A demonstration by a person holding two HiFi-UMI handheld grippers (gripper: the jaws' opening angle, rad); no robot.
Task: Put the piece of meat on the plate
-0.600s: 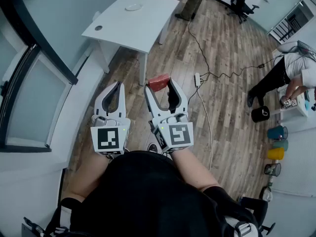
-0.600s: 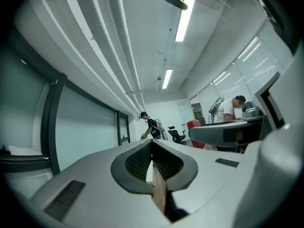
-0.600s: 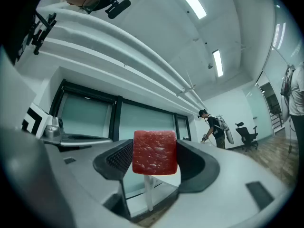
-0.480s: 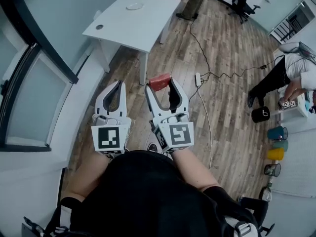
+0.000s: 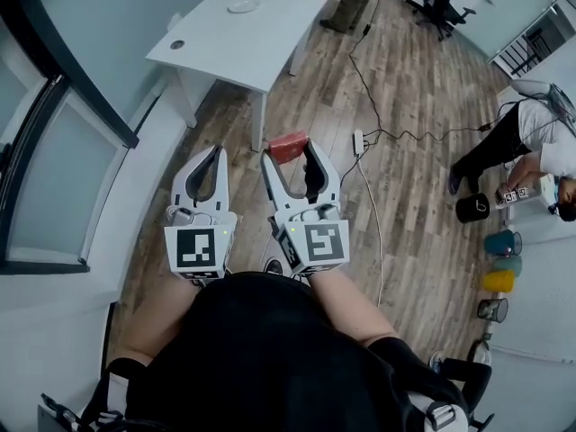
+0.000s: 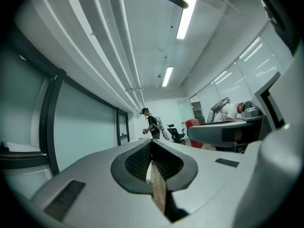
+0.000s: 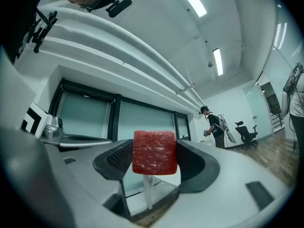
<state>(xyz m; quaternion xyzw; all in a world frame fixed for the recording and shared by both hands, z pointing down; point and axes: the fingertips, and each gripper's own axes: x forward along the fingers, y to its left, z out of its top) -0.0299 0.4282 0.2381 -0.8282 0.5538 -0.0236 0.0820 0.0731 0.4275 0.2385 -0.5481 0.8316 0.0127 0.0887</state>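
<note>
The right gripper (image 5: 291, 155) is squeezing the piece of meat (image 7: 154, 152) in its fingers. The left gripper (image 5: 214, 155) is keeping its fingers closed, empty. Next, I think, the meat needs carrying to the far plate (image 5: 243, 7).

This is an office, with a white desk (image 5: 256, 48), swivel chair (image 5: 440, 0), glass partitions (image 7: 92, 118) and strip lights (image 6: 185, 19).

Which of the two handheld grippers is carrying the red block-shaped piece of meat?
The right gripper, its jaws clamped on the red piece of meat; the left gripper has its jaws shut together, empty.
</note>
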